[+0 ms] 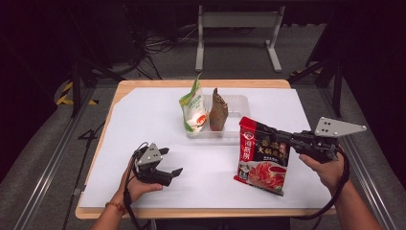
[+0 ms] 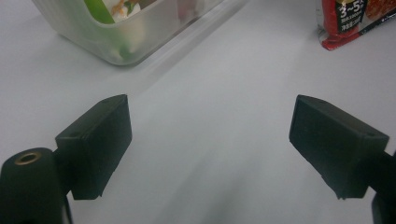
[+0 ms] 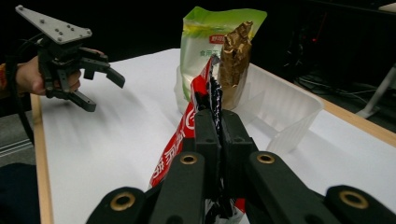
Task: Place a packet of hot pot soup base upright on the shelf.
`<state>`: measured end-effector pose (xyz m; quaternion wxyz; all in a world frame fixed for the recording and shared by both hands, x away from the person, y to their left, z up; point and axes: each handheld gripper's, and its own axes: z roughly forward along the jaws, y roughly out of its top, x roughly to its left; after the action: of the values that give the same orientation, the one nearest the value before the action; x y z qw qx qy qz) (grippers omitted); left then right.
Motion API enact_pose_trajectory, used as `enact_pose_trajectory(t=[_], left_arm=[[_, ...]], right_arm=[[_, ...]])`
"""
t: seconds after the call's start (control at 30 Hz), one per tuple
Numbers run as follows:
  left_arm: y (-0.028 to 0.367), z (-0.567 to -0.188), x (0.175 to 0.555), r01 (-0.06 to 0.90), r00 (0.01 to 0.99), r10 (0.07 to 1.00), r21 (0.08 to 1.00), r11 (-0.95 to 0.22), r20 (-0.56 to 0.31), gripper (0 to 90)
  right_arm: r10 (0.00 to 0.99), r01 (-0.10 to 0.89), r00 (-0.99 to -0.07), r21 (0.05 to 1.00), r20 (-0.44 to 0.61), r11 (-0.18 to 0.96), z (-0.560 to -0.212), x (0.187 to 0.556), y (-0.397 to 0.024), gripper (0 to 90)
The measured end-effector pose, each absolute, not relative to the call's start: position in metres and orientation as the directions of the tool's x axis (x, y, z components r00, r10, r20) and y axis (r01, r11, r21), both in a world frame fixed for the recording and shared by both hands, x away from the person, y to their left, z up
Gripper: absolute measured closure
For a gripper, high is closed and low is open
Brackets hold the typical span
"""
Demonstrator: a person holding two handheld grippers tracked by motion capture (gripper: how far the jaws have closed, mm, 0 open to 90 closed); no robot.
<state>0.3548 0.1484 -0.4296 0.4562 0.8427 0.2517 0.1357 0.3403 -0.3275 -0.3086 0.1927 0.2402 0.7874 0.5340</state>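
From the high view the right claw [image 1: 282, 135] pinches the red and black pouch [image 1: 262, 155] by its upper right edge; the pouch hangs upright, long axis top to bottom, lower corner near the white worktop [image 1: 143, 120], just right of the clear tray [image 1: 237, 105]. The left claw [image 1: 168, 163] rests spread, well apart. The left gripper view adds the tray's frosted corner [image 2: 116, 46] and the pouch's bottom seam [image 2: 345, 28]. The right gripper view shows the pouch [image 3: 187, 126] edge-on, clamped, with the green bag [image 3: 205, 46] and brown bag [image 3: 233, 60] standing in the tray [image 3: 289, 107].

A glossy printed plastic-film pouch [image 1: 262, 155] is seen; at 11 o'clock, a translucent frosted plastic tray [image 1: 238, 106] on matt white sheeting [image 1: 143, 120] over a smooth wooden table [image 1: 119, 88].
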Motion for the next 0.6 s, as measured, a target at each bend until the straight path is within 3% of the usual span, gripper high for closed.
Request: enact_pose_trajectory(t=[0.6], left_arm=[[0.15,-0.43,0.357,0.312,0.831,0.556,0.842,-0.44,-0.018,14.1]], right_arm=[[0.639,0.134,-0.761,0.936,-0.114,0.325,-0.3,0.339,-0.315,87.6]])
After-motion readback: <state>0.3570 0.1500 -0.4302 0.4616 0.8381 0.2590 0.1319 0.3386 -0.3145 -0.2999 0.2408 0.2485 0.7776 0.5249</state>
